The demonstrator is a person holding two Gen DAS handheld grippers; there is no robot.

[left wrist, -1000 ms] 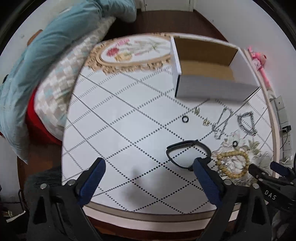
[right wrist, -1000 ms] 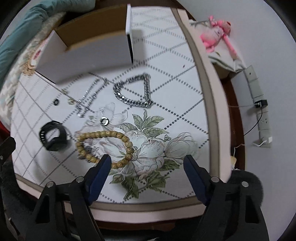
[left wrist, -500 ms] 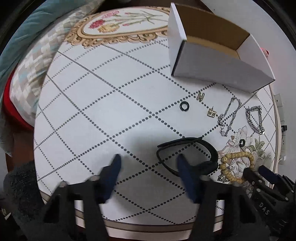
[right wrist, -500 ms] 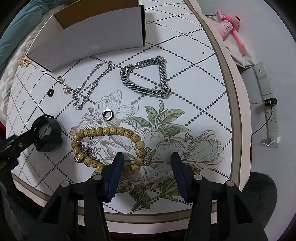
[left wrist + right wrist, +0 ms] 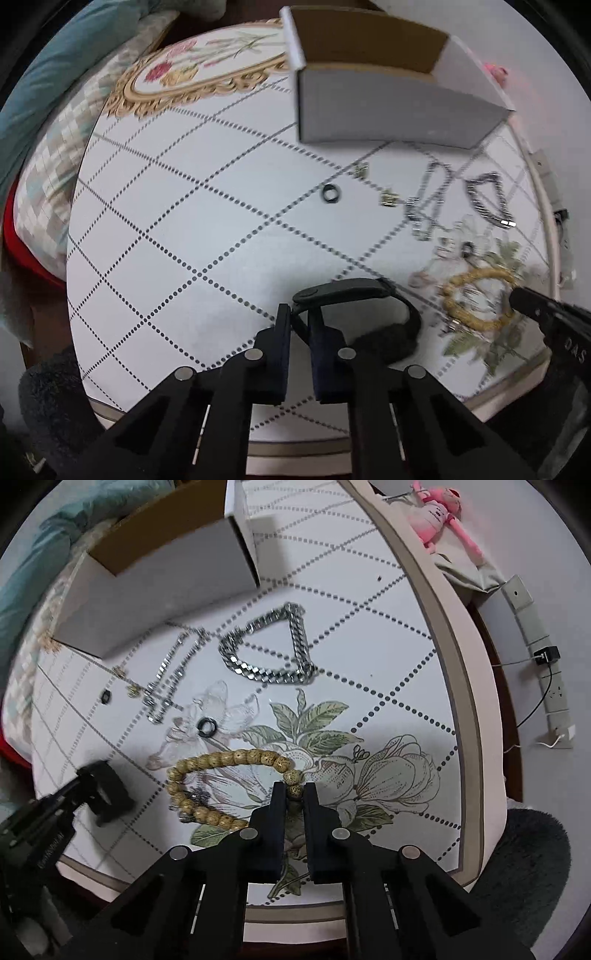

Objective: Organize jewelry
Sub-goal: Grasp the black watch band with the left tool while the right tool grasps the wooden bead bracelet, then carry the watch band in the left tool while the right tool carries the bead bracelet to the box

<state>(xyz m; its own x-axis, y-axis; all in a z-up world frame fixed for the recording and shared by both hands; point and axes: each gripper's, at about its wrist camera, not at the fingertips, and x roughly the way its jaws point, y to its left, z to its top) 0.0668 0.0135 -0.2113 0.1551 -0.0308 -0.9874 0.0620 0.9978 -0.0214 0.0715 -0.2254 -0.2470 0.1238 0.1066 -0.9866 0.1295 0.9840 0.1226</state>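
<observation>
The black wristband (image 5: 369, 295), a looped strap, lies low centre, its near strap pinched by the left gripper (image 5: 301, 314). The tan bead bracelet (image 5: 229, 760) sits centre-low, one bead clamped by the right gripper (image 5: 294, 792). Motion blurs the thin chain (image 5: 428, 206). The white box (image 5: 388, 107) fills the upper frame; the table rim (image 5: 443, 627) curves along the right.

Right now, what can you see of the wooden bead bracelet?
The bead bracelet is a loop of round, tan, speckled beads that look wooden, with a small dark metallic charm at its near-left side. It lies flat on the table's flower print. The right gripper is shut on one bead at the loop's near-right end.
</observation>
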